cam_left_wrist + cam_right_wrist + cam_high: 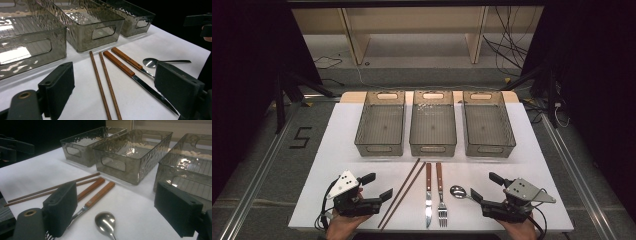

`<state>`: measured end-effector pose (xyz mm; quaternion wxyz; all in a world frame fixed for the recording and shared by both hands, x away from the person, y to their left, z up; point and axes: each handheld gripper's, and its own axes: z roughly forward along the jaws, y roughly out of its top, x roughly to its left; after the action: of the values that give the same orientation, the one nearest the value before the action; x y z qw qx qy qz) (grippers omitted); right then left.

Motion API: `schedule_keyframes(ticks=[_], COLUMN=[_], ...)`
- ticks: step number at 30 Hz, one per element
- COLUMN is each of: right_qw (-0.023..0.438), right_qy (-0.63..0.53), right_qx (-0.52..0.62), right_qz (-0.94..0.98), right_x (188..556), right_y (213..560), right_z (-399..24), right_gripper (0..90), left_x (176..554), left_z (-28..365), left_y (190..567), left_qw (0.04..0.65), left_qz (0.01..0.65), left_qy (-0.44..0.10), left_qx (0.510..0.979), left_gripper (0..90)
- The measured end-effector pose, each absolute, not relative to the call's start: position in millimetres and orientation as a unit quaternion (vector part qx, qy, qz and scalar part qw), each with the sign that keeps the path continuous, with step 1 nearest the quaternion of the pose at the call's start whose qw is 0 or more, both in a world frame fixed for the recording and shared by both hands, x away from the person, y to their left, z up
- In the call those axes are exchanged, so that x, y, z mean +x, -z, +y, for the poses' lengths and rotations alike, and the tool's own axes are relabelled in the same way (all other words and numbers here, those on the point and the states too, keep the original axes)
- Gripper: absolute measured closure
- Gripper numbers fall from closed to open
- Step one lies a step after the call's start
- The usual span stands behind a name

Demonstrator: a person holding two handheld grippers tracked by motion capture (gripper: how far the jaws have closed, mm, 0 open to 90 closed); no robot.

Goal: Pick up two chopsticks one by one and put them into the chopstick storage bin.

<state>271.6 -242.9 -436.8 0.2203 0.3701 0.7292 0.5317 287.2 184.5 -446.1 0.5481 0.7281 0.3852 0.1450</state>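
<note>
A pair of brown chopsticks [402,192], a wooden-handled knife [428,195], a wooden-handled fork [441,192] and a metal spoon [458,191] lie side by side near the front of the white table [537,165]. My left gripper [379,186] rests left of the chopsticks, open and holding nothing. My right gripper [485,186] sits just right of the spoon, also open with nothing between its pads. In the left gripper view the chopsticks [100,82] and knife [120,65] lie ahead of the wide-apart jaws. The right gripper view has the spoon [105,222] between its jaws.
Three smoky clear bins stand in a row behind the cutlery: left bin [379,148], middle bin [432,148], right bin [488,149]. A "5" mark [300,137] is taped on the floor at the left. Cables and stand legs lie beyond the table.
</note>
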Motion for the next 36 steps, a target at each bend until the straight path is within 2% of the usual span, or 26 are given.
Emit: schedule_keyframes(ticks=[7, 17, 29, 32, 36], right_qw=[0.219, 0.215, 0.216, 0.215, 0.215], right_qy=[-0.532, -0.528, -0.525, -0.521, -0.52], right_qx=[0.372, 0.373, 0.371, 0.373, 0.372], right_qz=[0.728, 0.732, 0.735, 0.737, 0.738], right_x=[271.6, 271.7, 271.9, 272.2, 272.4], right_y=[436.9, 436.7, 435.7, 436.3, 436.6], right_z=[-242.9, -240.3, -238.7, -238.0, -238.3], right_gripper=[19.4, 19.4, 19.3, 19.4, 19.4], left_x=[288.5, 294.7, 309.4, 317.8, 323.5], left_z=[183.9, 175.5, 168.5, 161.9, 157.6], left_y=[445.0, 436.6, 426.9, 423.6, 422.4], left_qw=[0.541, 0.486, 0.39, 0.332, 0.315], left_qz=[0.39, 0.413, 0.447, 0.452, 0.459], left_qy=[-0.139, -0.124, -0.121, -0.122, -0.108], left_qx=[0.731, 0.76, 0.796, 0.819, 0.823], left_gripper=[16.1, 16.3, 18.0, 18.7, 20.5])
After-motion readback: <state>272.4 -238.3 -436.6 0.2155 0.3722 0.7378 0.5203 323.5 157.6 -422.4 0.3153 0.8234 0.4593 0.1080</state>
